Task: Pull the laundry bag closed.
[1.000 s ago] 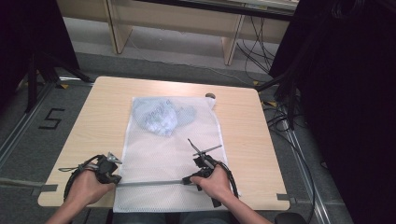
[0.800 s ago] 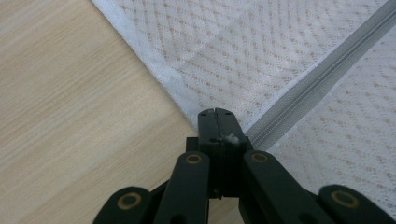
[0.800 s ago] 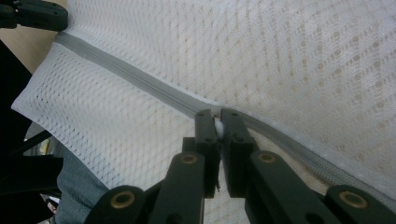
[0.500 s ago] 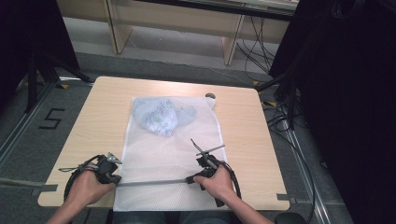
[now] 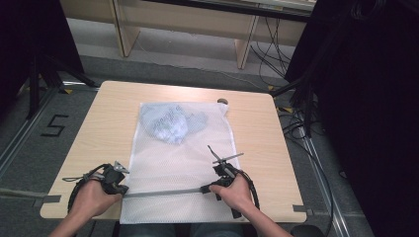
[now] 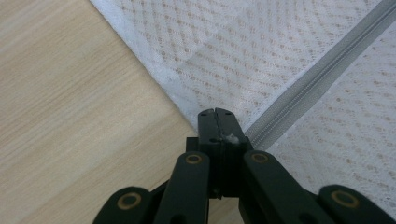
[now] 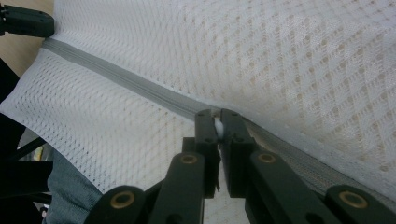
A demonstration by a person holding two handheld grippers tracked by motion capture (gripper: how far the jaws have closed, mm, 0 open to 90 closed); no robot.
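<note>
A white mesh bag (image 5: pixel 183 163) lies flat on the wooden table (image 5: pixel 99 128), with a bundle of pale blue cloth (image 5: pixel 170 126) inside its far half. A grey zipper (image 5: pixel 163 192) runs across its near end. My left gripper (image 5: pixel 122 190) is shut on the bag's left edge, right where the zipper ends (image 6: pixel 215 114). My right gripper (image 5: pixel 205 188) is shut on a small white zipper pull (image 7: pixel 218 125) farther along the zipper (image 7: pixel 116 77). The left gripper's black tip (image 7: pixel 23 21) also appears at the top left of the right gripper view.
The bag's near end hangs over the table's front edge onto the person's lap (image 7: pixel 70 196). A small round hole (image 5: pixel 223 101) sits at the bag's far right corner. Black stands and cables (image 5: pixel 306 98) crowd the floor at the right.
The right hand has crept slightly to the right along the zipper line. The left hand has kept still, and both grippers stay shut.
</note>
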